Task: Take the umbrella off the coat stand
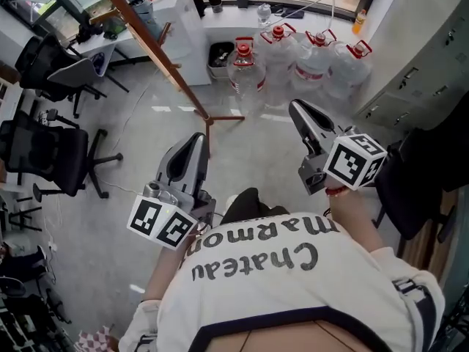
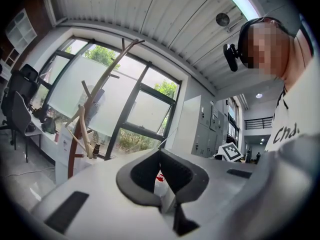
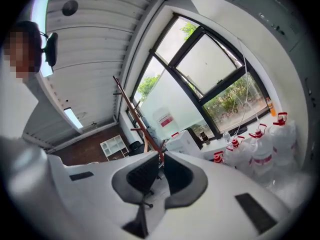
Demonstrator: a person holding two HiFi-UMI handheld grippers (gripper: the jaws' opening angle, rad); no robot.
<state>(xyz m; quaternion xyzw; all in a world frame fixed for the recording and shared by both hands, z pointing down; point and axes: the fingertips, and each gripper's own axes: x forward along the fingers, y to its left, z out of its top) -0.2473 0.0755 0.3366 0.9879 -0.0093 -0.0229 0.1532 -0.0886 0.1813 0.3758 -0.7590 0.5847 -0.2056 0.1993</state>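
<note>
Left claw (image 1: 195,139) and right claw (image 1: 297,108): smooth grey-white moulded shells lined with black ridged pads. In each gripper view the pads are pressed together at the tips, with nothing between them. The right claw carries a marker cube (image 1: 355,161) printed with black-and-white squares.

Coat stand (image 1: 150,46): a slender reddish-brown wooden pole with angled branch pegs. It stands ahead of both claws and well apart from them. Whether the umbrella hangs on it cannot be told.

Floor (image 1: 146,152): pale grey and glossy. Clear plastic water jugs (image 1: 311,64) with red caps cluster near the stand's foot. Black office chairs (image 1: 47,152) are at left and grey metal lockers (image 1: 410,72) at right. Tall windows (image 2: 100,94) sit under a ribbed white ceiling (image 2: 150,14).
</note>
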